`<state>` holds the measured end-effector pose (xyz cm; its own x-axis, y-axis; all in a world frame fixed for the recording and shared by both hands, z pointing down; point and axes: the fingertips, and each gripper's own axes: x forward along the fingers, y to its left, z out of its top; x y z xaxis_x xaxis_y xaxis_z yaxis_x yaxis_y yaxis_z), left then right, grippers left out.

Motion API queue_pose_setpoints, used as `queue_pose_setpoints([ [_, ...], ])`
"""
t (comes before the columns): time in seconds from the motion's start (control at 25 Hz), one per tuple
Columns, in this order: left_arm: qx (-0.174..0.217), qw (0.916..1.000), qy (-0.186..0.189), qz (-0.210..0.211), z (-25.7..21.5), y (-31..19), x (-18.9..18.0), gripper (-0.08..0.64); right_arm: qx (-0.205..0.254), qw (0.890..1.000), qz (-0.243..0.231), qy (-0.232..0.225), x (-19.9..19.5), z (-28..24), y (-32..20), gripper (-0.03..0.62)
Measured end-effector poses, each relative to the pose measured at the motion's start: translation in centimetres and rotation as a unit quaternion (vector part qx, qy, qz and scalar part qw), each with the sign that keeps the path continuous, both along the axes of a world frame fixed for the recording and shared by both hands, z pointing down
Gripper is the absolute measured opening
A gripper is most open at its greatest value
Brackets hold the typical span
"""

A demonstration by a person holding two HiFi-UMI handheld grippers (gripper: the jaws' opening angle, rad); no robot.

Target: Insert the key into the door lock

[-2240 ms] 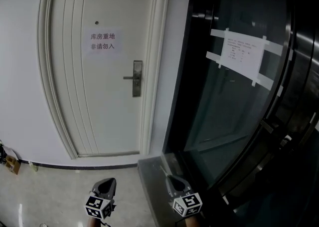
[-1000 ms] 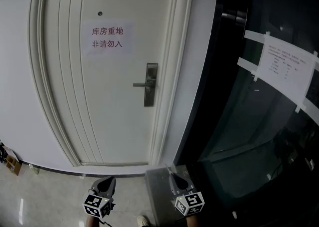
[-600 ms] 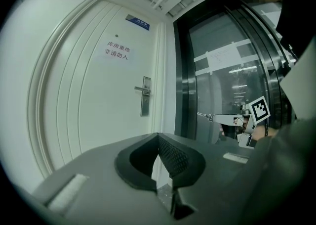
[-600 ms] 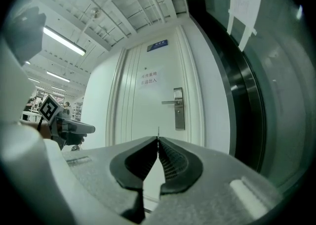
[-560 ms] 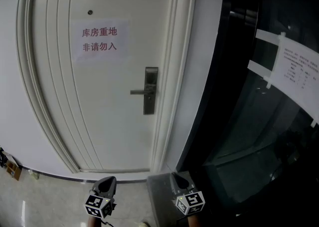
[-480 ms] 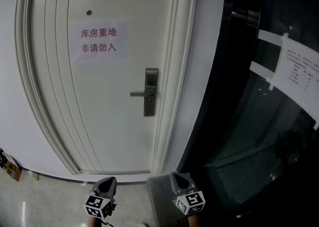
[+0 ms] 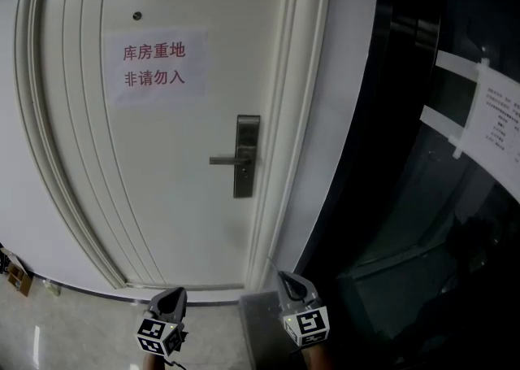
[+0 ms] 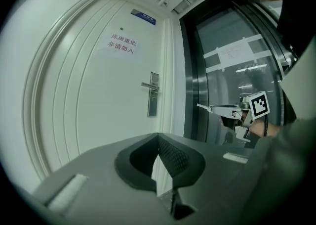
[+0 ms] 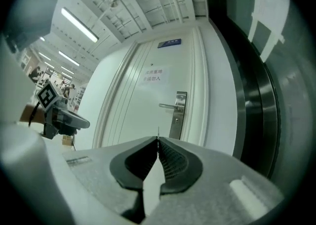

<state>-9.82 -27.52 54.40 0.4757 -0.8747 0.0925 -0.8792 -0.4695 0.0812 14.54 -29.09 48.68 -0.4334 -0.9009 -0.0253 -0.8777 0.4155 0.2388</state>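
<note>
The right gripper (image 9: 158, 139) is clamped tight on the key (image 9: 158, 131). Only a thin sliver of blade pokes out past the jaw tips, edge-on and aimed level at the white door (image 7: 179, 198). The door lock (image 7: 246, 157) is a tall metal plate with a lever handle (image 7: 226, 160) jutting out to its left, and it sits well apart from the blade, so there's no contact yet. Over on the other side, the left gripper (image 8: 158, 136) has its jaws together on nothing and isn't involved.

Now for the tricky part. The keyhole itself is too small to make out from here, so the final line-up looks like the real test. If the tip comes in a touch off, it probably strikes bare plate rather than the slot. With so little of the key pinched between the pads, a knock like that could twist it or push it back into the grip. The blade's roll also has to match the slot or it will jam at the mouth. And there's the lever, close beside the plate: a drift that way and the jaws may clip it first
</note>
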Motion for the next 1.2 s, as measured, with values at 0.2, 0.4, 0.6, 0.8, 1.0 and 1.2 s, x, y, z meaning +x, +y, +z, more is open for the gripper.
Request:
queue_pose_setpoints([
  [0.2,-0.002,1.0000,0.000,-0.007,0.1,-0.8,-0.2,0.002,0.045,0.997,0.011,0.057,0.3,-2.2,-1.6,0.011],
  [0.4,-0.004,0.9999,0.001,-0.009,0.2,-1.8,-1.0,0.002,0.098,0.983,0.038,0.151,0.5,-4.8,-4.3,0.011],
  [0.6,-0.007,0.9999,0.001,-0.009,0.5,-3.7,-2.0,0.002,0.138,0.963,0.042,0.225,-1.6,-8.0,-6.7,0.011],
  [0.8,-0.006,1.0000,0.002,-0.003,0.4,-5.8,-2.5,0.002,0.153,0.948,0.043,0.276,-3.4,-9.0,-9.5,0.011],
  [1.0,-0.011,0.9999,0.004,0.005,0.8,-7.4,-2.7,0.002,0.174,0.919,0.058,0.350,-4.2,-8.8,-12.5,0.011],
  [1.2,-0.014,0.9999,0.005,0.006,1.0,-8.6,-2.9,0.002,0.168,0.901,0.056,0.395,-4.8,-8.1,-15.6,0.011],
])
